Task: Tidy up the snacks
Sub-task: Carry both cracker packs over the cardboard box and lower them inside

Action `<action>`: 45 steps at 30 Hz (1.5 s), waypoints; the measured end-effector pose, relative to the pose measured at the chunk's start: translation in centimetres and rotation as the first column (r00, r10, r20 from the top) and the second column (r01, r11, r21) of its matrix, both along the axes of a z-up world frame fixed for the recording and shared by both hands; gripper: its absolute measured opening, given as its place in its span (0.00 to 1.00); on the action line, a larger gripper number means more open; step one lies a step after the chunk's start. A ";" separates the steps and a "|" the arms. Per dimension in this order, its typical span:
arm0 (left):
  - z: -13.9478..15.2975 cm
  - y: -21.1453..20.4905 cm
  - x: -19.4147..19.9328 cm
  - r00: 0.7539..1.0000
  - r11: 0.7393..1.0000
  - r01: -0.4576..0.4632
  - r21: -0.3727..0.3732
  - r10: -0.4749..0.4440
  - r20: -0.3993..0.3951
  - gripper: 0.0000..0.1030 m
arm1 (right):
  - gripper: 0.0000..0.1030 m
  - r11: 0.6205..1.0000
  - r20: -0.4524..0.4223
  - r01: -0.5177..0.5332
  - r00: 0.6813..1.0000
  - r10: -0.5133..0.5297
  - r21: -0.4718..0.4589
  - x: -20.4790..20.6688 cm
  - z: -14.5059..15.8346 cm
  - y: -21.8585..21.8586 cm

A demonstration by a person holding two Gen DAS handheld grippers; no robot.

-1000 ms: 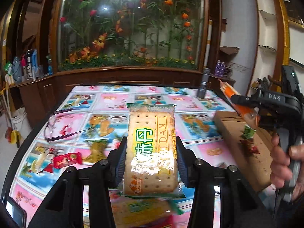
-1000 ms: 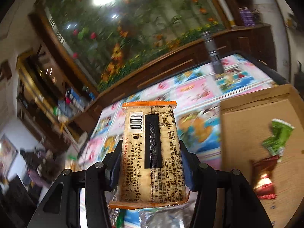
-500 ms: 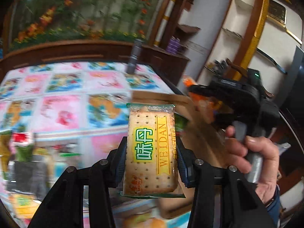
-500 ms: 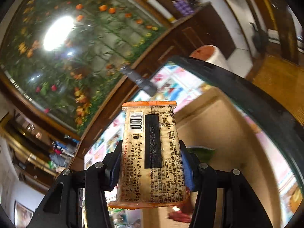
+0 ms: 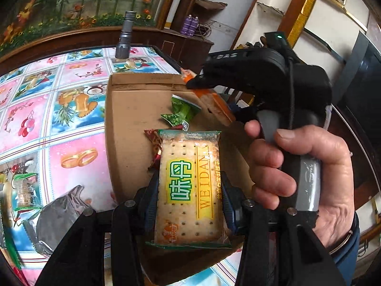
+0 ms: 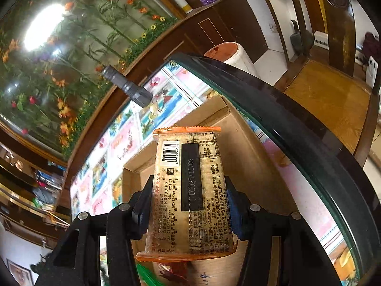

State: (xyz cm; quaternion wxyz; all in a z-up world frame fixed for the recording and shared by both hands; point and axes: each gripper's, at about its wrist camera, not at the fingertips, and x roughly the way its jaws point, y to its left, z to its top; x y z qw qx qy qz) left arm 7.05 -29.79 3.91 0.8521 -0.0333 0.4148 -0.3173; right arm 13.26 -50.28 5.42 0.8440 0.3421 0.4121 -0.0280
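Step in hand: boxing. L gripper (image 5: pixel 189 205) clamps green-edged WEIDAN cracker pack (image 5: pixel 189 186); R gripper (image 6: pixel 188 205) clamps orange-edged cracker pack (image 6: pixel 190 190). Both hang over brown cardboard box (image 5: pixel 133 109). Next: lower, release beside 2 wrapped snacks inside.

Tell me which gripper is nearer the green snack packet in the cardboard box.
Right. The right gripper hovers just beside the green snack packet over the cardboard box; the left gripper is farther back.
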 end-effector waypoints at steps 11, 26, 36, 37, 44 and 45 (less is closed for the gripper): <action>-0.8 -0.2 -0.3 1.000 0.999 0.016 0.043 -0.017 0.014 0.44 | 0.55 0.999 -0.045 -0.030 0.999 0.029 -0.029 0.5 -0.9 0.4; -1.3 -0.4 -0.3 1.000 0.998 0.026 0.058 -0.027 0.014 0.44 | 0.55 0.996 -0.074 -0.048 0.996 0.043 -0.069 1.0 -0.9 1.2; -1.4 -0.4 -0.3 0.999 0.998 0.030 0.050 -0.031 0.016 0.44 | 0.56 0.996 -0.078 -0.044 0.996 0.038 -0.074 1.0 -0.9 1.2; -1.3 -0.4 -0.3 0.999 0.998 0.031 0.049 -0.031 0.015 0.44 | 0.56 0.996 -0.077 -0.043 0.996 0.038 -0.074 1.0 -0.8 1.2; -1.5 -0.4 -0.1 0.999 0.998 0.032 0.046 -0.033 0.016 0.44 | 0.56 0.996 -0.072 -0.046 0.997 0.040 -0.080 0.9 -0.7 1.3; -1.5 -0.4 -0.1 0.999 0.998 0.032 0.044 -0.033 0.015 0.44 | 0.56 0.996 -0.069 -0.047 0.997 0.042 -0.081 0.9 -0.6 1.4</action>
